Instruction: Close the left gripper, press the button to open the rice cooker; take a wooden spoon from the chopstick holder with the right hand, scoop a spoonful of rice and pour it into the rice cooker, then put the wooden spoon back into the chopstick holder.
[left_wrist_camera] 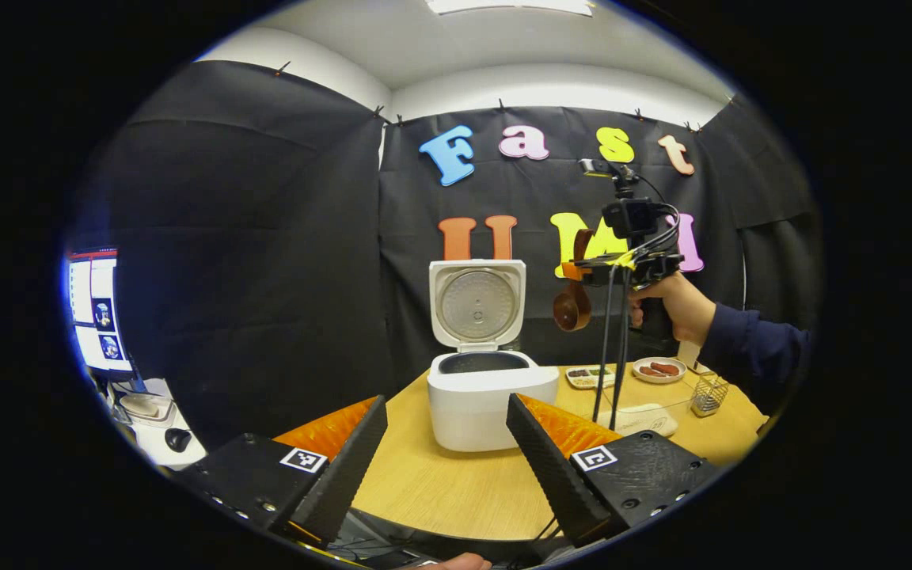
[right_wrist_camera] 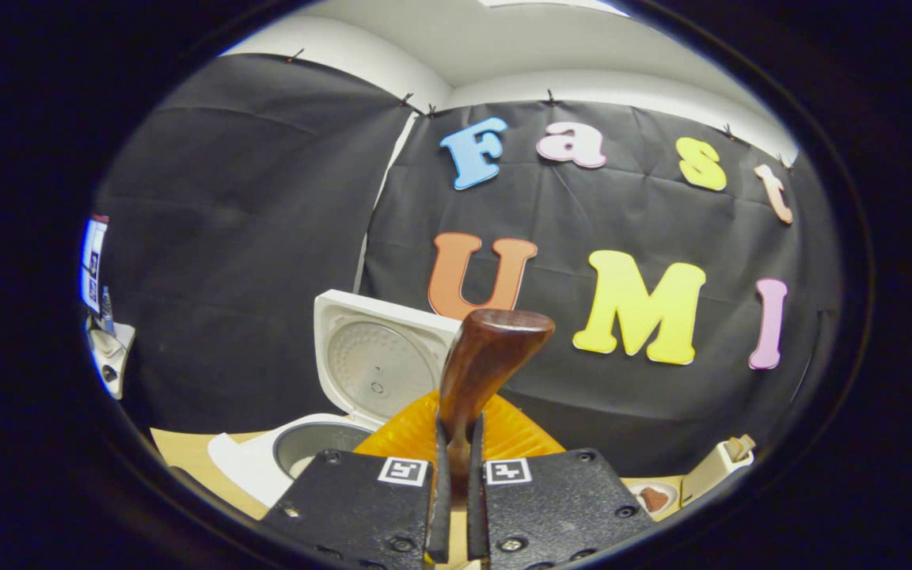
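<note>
- Between the fingers of the right gripper (right_wrist_camera: 456,467), in the right gripper view, a wooden spoon (right_wrist_camera: 481,366) is being pinched by its handle, both fingers pressing on it, with the broad rounded end of the handle rising upward.
- In the left gripper view, the same gripper is hanging in the air to the right of the rice cooker (left_wrist_camera: 488,392), gripped by a hand (left_wrist_camera: 674,305) in a dark sleeve, and the spoon's bowl is hanging just left of it, above the table (left_wrist_camera: 440,483).
- The left gripper (left_wrist_camera: 446,451) is holding its fingers well apart with nothing between them, pointing toward the front of the cooker.
- The cooker is standing on the wooden table with its lid (left_wrist_camera: 477,305) raised upright, showing the inner pot.
- Right of the cooker, two small dishes (left_wrist_camera: 659,369) of food are sitting toward the back, and a wire chopstick holder (left_wrist_camera: 709,394) is standing near the table's right edge.
- A lit monitor (left_wrist_camera: 96,309) is glowing at the far left.
</note>
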